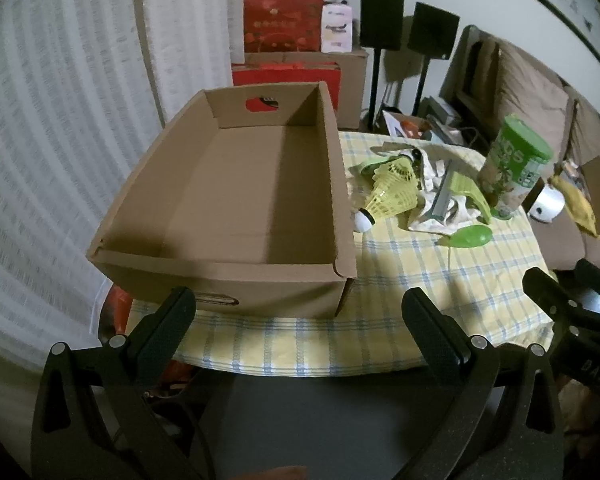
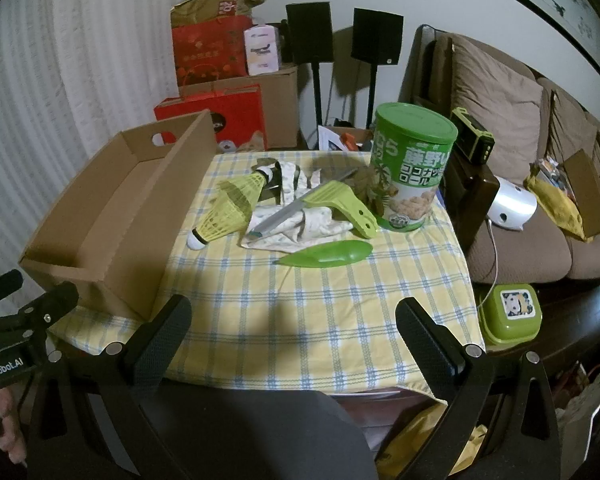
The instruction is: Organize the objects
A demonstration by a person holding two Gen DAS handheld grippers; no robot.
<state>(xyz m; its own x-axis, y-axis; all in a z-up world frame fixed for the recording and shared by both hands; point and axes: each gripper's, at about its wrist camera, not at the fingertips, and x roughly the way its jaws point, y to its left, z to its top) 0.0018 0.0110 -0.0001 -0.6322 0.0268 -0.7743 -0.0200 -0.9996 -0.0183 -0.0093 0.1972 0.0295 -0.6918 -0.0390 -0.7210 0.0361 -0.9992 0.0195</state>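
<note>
An empty open cardboard box (image 1: 228, 184) (image 2: 100, 216) stands on the left of a table with a yellow checked cloth (image 2: 320, 304). Right of it lie yellow shuttlecocks (image 2: 228, 212) (image 1: 392, 192), a crumpled white cloth (image 2: 296, 224), a green-handled tool (image 2: 332, 204) (image 1: 460, 196), a green leaf-shaped spoon (image 2: 328, 254) (image 1: 468, 236) and an upright green snack can (image 2: 412, 168) (image 1: 516, 164). My left gripper (image 1: 300, 312) is open and empty at the table's near edge, in front of the box. My right gripper (image 2: 294, 320) is open and empty over the near cloth.
Red gift boxes (image 2: 216, 112) and cardboard boxes stack behind the table, with two black speakers on stands (image 2: 376, 36). A brown sofa (image 2: 540, 160) with clutter is on the right. A green lunch box (image 2: 510, 312) sits beside the table's right edge.
</note>
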